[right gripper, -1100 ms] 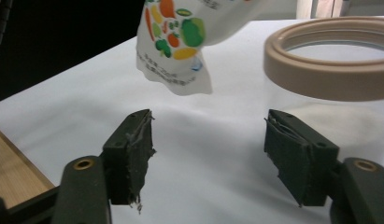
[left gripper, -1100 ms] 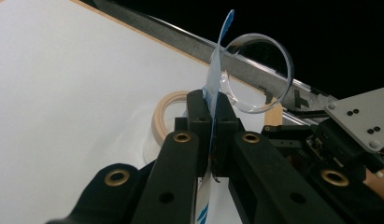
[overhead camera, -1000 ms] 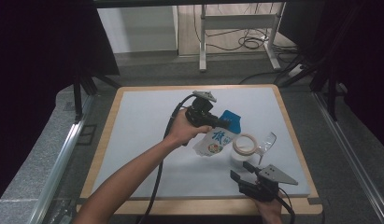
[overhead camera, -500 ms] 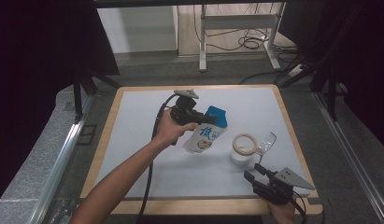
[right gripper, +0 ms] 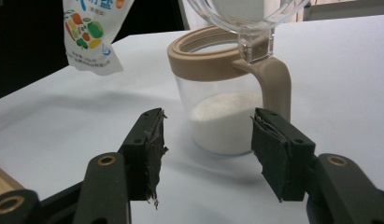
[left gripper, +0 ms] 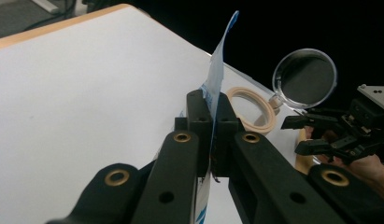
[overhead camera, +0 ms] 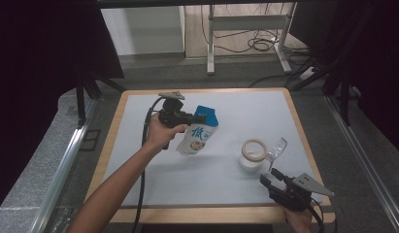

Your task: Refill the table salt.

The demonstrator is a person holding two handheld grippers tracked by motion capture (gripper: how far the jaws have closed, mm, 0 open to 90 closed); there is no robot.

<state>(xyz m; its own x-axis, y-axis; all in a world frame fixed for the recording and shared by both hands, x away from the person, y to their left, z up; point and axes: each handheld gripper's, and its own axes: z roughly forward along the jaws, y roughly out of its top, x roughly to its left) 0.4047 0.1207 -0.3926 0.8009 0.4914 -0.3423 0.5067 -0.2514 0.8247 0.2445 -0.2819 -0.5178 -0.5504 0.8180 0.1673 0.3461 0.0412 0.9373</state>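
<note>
We hold the bag by its top edge in the left gripper; its jaws are pressed tight on the thin blue-and-white film, as the left gripper view shows. The bag hangs in the air above the white table, to the left of the jar and well apart from it. The jar stands on the table with its clear lid flipped open, and white powder lies in its bottom.

The right gripper waits just before the jar with its jaws apart and nothing between them; they have just been closing a little.

We judge that the pouring is finished and the bag is being carried away from the jar. Next, we think, the bag must be set down on a free part of the table, and the right gripper should close the lid or take the jar by its handle.
</note>
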